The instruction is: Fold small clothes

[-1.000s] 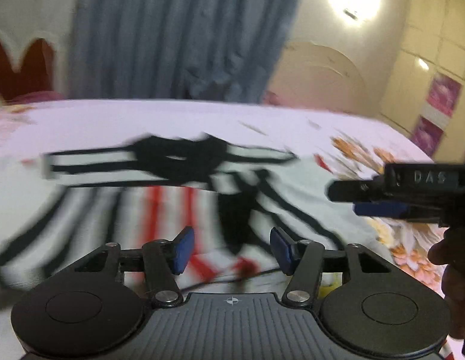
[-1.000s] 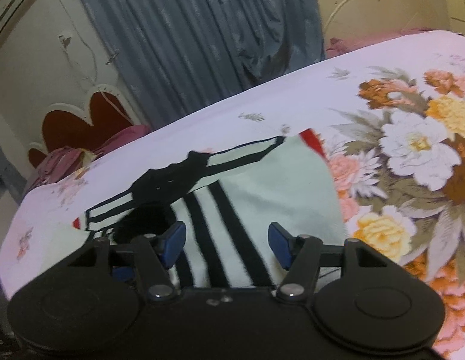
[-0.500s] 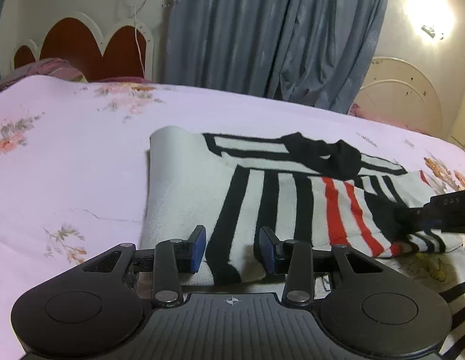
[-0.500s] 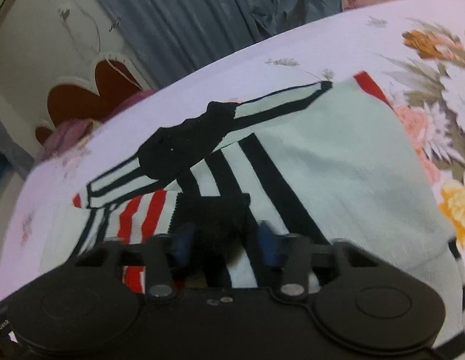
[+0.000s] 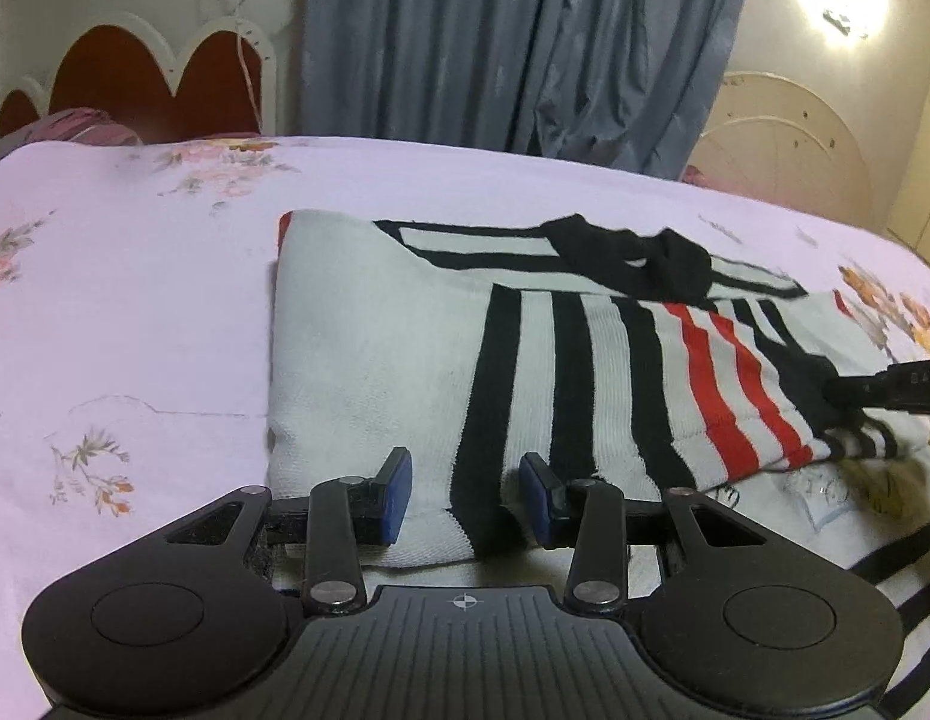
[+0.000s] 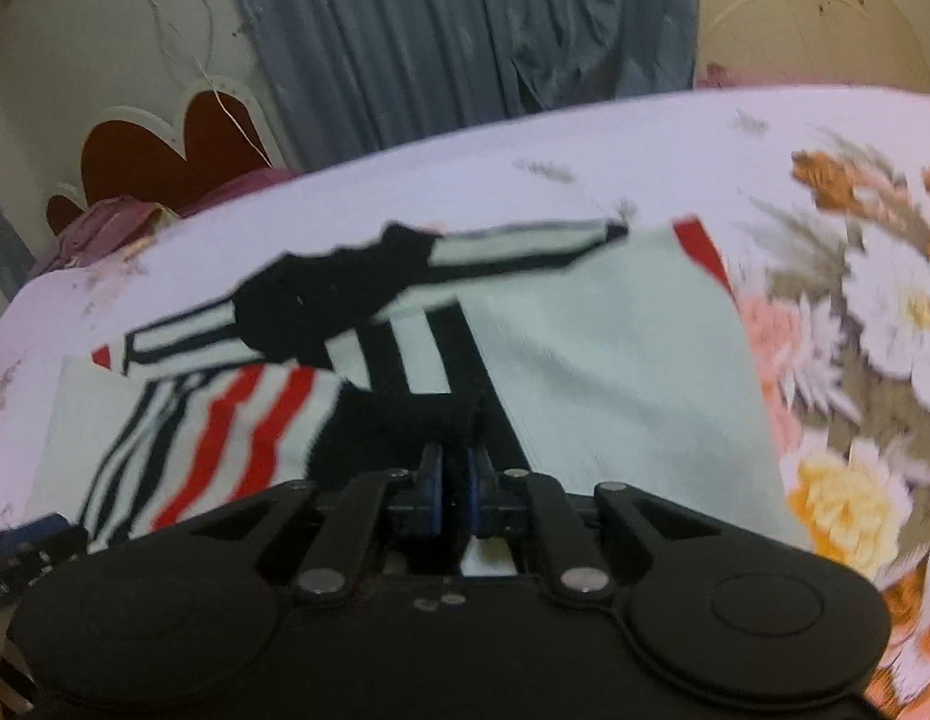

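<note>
A white knit sweater (image 5: 375, 360) with black and red stripes and a black collar (image 5: 633, 258) lies flat on the bed. Its striped sleeve (image 5: 723, 372) is folded across the body. My left gripper (image 5: 465, 498) sits low at the near hem. The hem's white and black edge lies between its blue pads (image 5: 399, 492), which stand apart and do not squeeze it. My right gripper (image 6: 453, 489) is closing, and its pads pinch the sleeve's black cuff (image 6: 405, 426). In the left wrist view the right gripper (image 5: 885, 390) reaches in from the right onto that cuff.
The bed's pink floral sheet (image 5: 123, 300) spreads to the left and far side. A red scalloped headboard (image 5: 141, 84) and grey-blue curtains (image 5: 513, 42) stand behind. Another striped cloth (image 5: 897, 564) lies at the near right. Large flower prints (image 6: 855, 360) cover the sheet to the right.
My left gripper swung left along the sweater to its near hem and narrowed. My right gripper dropped onto the folded sleeve and its jaws closed on the black cuff.
</note>
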